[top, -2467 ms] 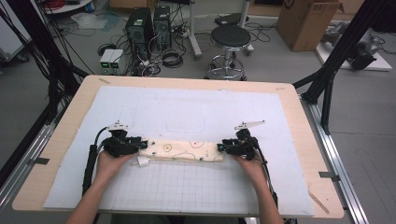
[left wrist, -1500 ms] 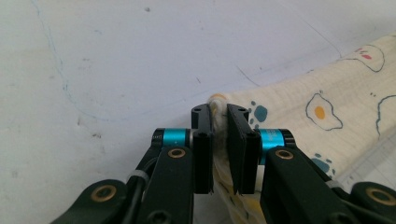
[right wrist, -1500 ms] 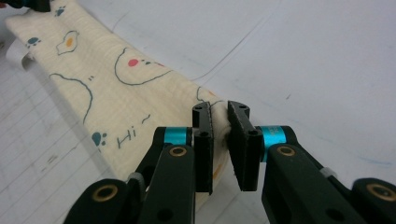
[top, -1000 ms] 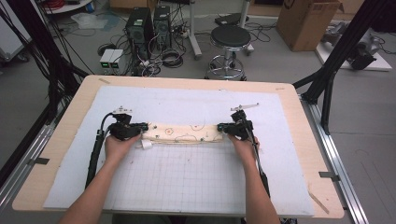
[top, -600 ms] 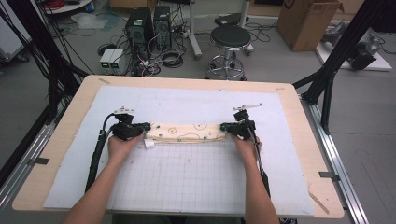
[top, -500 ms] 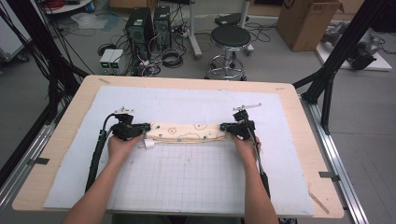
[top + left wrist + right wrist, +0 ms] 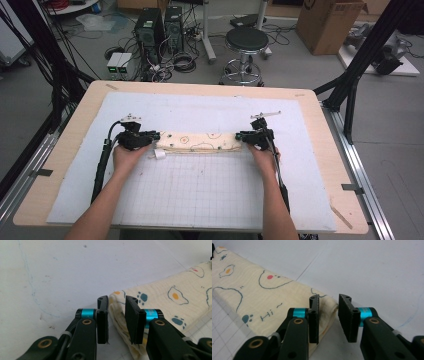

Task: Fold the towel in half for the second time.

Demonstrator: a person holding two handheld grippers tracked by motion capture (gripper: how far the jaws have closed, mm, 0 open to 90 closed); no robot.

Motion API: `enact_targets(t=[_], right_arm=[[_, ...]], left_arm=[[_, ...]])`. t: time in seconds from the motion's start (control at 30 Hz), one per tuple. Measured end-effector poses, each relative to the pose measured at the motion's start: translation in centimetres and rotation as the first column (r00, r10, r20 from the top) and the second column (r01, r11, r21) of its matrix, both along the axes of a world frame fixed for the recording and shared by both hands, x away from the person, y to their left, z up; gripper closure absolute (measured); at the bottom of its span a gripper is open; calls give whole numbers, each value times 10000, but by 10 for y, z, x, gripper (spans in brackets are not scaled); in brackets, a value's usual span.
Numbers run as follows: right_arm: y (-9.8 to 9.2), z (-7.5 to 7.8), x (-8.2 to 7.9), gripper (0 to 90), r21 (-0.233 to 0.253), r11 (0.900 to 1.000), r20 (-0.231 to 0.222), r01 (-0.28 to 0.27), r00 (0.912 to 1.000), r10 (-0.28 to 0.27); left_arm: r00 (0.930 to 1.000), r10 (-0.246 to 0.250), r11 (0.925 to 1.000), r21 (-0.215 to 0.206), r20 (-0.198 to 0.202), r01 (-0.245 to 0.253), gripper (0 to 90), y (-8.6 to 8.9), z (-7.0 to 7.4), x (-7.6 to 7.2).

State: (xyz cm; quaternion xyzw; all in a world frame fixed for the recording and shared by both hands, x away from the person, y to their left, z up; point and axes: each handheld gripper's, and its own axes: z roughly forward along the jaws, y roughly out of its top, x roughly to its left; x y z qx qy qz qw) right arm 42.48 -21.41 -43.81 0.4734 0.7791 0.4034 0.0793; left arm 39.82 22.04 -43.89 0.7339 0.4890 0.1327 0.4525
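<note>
A cream cloth (image 7: 202, 141) printed with eggs and paw marks lies folded into a long narrow strip across the white gridded mat (image 7: 210, 195). My left gripper (image 7: 156, 136) sits at its left end and my right gripper (image 7: 240, 135) at its right end. In the left gripper view the left gripper (image 7: 117, 301) is open, its jaws standing either side of the cloth's folded end (image 7: 160, 297). In the right gripper view the right gripper (image 7: 329, 300) is open too, with the cloth's corner (image 7: 257, 295) reaching into the gap. A small white tag (image 7: 160, 154) pokes out near the left end.
The mat covers most of a wooden table (image 7: 65, 150). On the floor beyond the far edge stand a black stool (image 7: 247, 42), computer towers (image 7: 155, 27) with cables and a cardboard box (image 7: 327, 22). Black frame posts flank both sides of the table.
Both grippers have moved away from the person with the cloth strip, which now lies farther up the mat. In the last half second little has shifted.
</note>
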Motion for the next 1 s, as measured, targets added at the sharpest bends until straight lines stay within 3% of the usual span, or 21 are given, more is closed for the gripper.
enact_targets(t=[0.3, 0.57, 1.0], right_arm=[[-1, 11, -5, 591, 230, 9997, 539, -63, 9985, 51], [2, 19, -11, 548, 348, 9987, 731, -361, 9968, 334], [1, 38, -31, 365, 890, 9927, 1248, -817, 9897, 702]], left_arm=[[9991, -194, 9997, -135, 387, 199, 645, 2, 10, -6], [9972, -598, 9982, 109, 442, 593, 627, 0, 15, -12], [9864, -1394, 9902, 236, 872, 1379, 529, 1, 32, -36]])
